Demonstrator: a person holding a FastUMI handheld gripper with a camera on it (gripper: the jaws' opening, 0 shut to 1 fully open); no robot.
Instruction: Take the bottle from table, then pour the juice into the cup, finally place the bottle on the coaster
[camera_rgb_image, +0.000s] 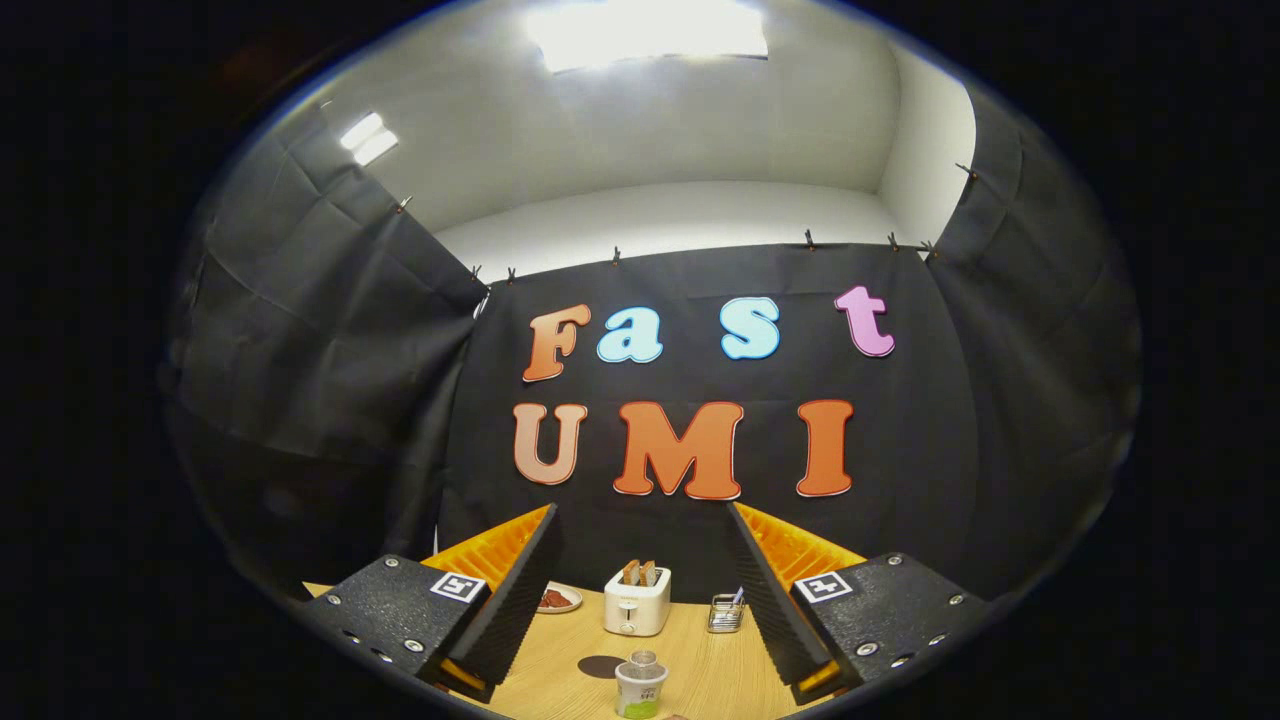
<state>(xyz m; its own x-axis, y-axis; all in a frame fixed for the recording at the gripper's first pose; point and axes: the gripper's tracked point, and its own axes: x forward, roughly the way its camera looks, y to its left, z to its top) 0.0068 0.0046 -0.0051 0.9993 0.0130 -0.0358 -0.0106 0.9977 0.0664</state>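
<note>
Bottle (640, 684) partly cut off low between wide-open, empty jaws, dark coaster (600, 666) just beyond.

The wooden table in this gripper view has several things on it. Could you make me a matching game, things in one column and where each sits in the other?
Things:
1. white toaster with bread slices
2. small clear plastic bottle
3. dark round coaster
4. small wire basket

Places:
A. beside the right finger's inner face
B. at the table's far edge, between the open fingers
C. flat on the wood, just left of the bottle
D. nearest the camera, behind a white cup with a green band

Pairs: 1-B, 2-D, 3-C, 4-A
</note>
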